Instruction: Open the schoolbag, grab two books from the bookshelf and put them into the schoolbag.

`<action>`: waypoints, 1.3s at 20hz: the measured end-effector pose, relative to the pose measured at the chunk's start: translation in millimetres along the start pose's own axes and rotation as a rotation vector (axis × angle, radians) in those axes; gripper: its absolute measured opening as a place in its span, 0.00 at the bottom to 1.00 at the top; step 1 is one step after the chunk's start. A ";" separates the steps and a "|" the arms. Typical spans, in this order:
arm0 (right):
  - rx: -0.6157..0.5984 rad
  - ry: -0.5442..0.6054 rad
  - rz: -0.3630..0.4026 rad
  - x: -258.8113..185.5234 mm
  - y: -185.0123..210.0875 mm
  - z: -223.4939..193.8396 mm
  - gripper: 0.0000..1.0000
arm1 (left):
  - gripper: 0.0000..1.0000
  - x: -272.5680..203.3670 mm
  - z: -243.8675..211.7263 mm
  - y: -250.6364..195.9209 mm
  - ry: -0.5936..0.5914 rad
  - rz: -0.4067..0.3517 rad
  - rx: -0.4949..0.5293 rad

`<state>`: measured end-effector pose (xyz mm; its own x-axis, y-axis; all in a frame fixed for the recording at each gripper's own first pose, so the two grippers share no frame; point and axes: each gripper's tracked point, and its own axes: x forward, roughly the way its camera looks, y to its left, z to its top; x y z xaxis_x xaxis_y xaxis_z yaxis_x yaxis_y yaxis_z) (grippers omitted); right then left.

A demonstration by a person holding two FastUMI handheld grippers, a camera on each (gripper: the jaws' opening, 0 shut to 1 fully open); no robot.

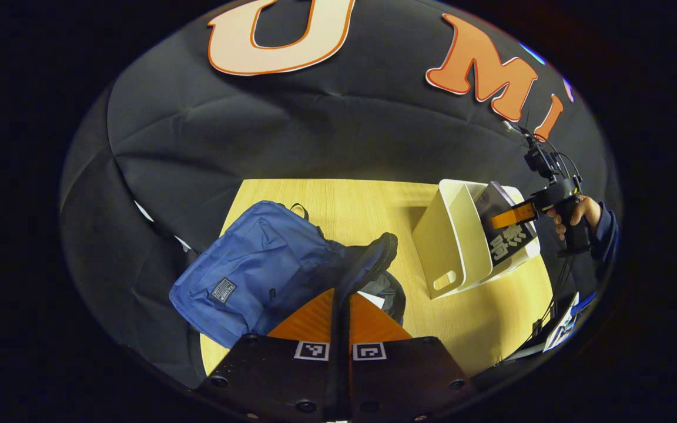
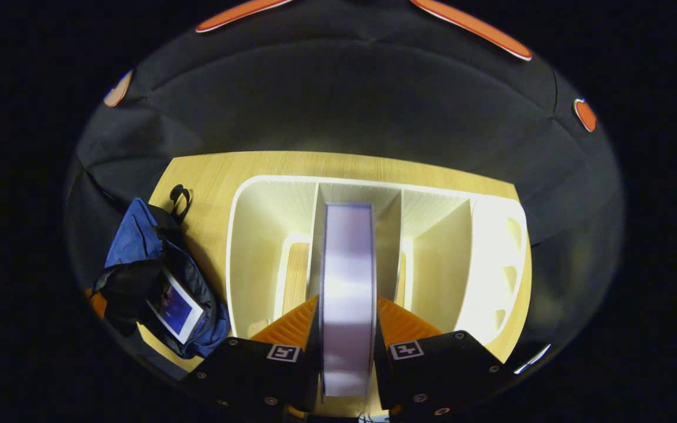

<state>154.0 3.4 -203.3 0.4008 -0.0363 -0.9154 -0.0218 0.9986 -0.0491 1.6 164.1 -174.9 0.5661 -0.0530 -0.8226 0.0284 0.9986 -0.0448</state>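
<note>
On a wooden table (image 1: 338, 205) in the booth, the left gripper (image 1: 343, 320) pinches the dark rim of the blue schoolbag's (image 1: 244, 264) opened flap, its fingers drawn nearly together on the fabric. Across the table to the right, the right gripper (image 1: 506, 218), held by a person's hand (image 1: 576, 214), clamps a dark-covered book (image 1: 506, 238) standing in the white bookshelf (image 1: 456, 247). From the right gripper view, that book (image 2: 347, 294) stands edge-on between the two fingers in the middle compartment of the bookshelf (image 2: 256, 247), whose dividers rise on either side. At the left, the schoolbag (image 2: 138, 241) lies open with another book (image 2: 175, 308) showing inside its mouth.
</note>
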 end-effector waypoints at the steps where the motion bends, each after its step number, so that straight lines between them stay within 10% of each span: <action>1: 0.009 0.005 0.006 2.3 -2.0 -1.1 0.40 | 0.01 0.5 0.0 0.3 0.000 0.001 0.002; 17: 0.053 -0.268 0.154 -185.4 -17.5 20.7 0.34 | 0.01 -4.7 1.3 -5.6 -0.016 -0.033 0.020; 26: 0.104 -0.371 0.343 -247.8 43.1 -3.2 0.34 | 0.01 -13.0 4.7 -2.6 -0.044 -0.019 0.015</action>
<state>50.9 55.3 20.1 0.6851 0.2912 -0.6677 -0.1248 0.9500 0.2862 -2.0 162.2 -161.4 0.6006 -0.0725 -0.7962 0.0519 0.9973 -0.0517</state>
